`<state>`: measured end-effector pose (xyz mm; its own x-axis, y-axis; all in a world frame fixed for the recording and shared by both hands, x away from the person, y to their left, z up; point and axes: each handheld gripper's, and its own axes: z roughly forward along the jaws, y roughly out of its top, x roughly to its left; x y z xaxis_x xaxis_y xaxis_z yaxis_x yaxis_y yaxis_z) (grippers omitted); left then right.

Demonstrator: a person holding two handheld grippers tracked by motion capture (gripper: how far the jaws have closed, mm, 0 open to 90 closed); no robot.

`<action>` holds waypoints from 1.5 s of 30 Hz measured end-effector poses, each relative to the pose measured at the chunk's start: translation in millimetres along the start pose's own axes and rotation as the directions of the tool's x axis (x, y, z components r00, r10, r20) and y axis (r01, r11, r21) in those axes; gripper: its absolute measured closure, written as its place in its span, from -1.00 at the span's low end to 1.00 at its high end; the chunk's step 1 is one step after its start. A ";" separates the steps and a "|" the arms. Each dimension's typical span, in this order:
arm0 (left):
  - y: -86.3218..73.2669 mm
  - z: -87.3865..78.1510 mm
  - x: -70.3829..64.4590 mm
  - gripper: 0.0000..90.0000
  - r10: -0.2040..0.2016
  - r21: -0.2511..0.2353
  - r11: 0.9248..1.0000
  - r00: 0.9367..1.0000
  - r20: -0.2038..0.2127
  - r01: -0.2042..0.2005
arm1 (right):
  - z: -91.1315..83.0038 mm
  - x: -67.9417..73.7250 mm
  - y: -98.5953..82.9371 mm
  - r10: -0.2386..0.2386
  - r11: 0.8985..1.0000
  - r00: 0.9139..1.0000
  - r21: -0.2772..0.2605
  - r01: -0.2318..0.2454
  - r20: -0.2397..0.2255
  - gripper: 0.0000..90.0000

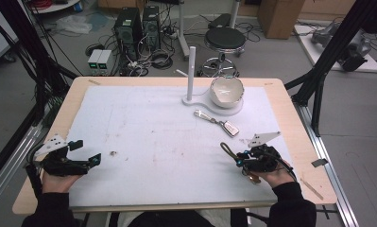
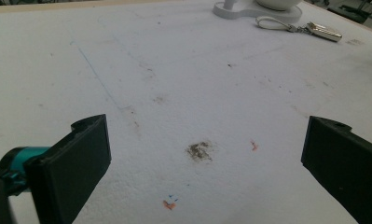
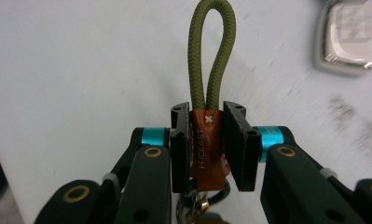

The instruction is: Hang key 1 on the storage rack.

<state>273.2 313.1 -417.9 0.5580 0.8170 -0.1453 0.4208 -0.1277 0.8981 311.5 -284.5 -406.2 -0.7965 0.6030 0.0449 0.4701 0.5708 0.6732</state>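
At the lower left of the high view we hold the left gripper low over the white mat that covers the desk. Its fingers stand wide apart with nothing between them; in the left gripper view, bare, lightly stained mat lies in the gap.

Toward the upper middle of the high view, a white stand with an upright post sits on the mat, and a white bowl rests on its base. Just below the stand lies a silver key fob on a pale strap, flat and untouched. We judge it light, with a hard, slick case; the strap looks like the easier place to pinch.

At the lower right of the high view we hold the right gripper, with its fingers closed on a keychain. In the right gripper view the fingers clamp a reddish-brown leather tab stamped with small lettering and a white cross. A loop of olive-green braided cord rises out of the tab, above the fingers. Dark metal rings hang below the tab, partly hidden, so we cannot tell what they carry.

We judge the keychain light and not fragile. The cord is soft and would flex or swing if taken by the loop. The flat leather tab is firmer and gives the fingers two flat faces, so it is the best hold. The dangling metal may sway and clink when the hand moves.
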 end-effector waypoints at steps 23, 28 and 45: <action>0.5 2.7 -2.5 -0.96 0.014 0.007 1.000 1.000 -0.011 -0.014 | -4.9 -12.5 93.3 -0.024 0.990 1.000 -0.141 0.024 0.006 0.63; 0.4 3.3 -2.2 -0.96 0.013 0.007 1.000 1.000 -0.012 -0.013 | -2.4 -19.1 112.3 -0.021 0.989 1.000 -0.146 0.023 0.017 0.63; 0.6 5.3 -2.5 -0.96 0.024 0.010 1.000 1.000 -0.005 -0.024 | 5.1 -26.0 175.3 -0.046 0.991 0.996 -0.123 0.056 0.082 0.63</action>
<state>275.8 307.9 -419.2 0.5648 0.8162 -0.1214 0.4144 -0.1534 0.8971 416.6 -197.3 -293.1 -0.7835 0.6195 -0.0473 0.3740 0.5310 0.7603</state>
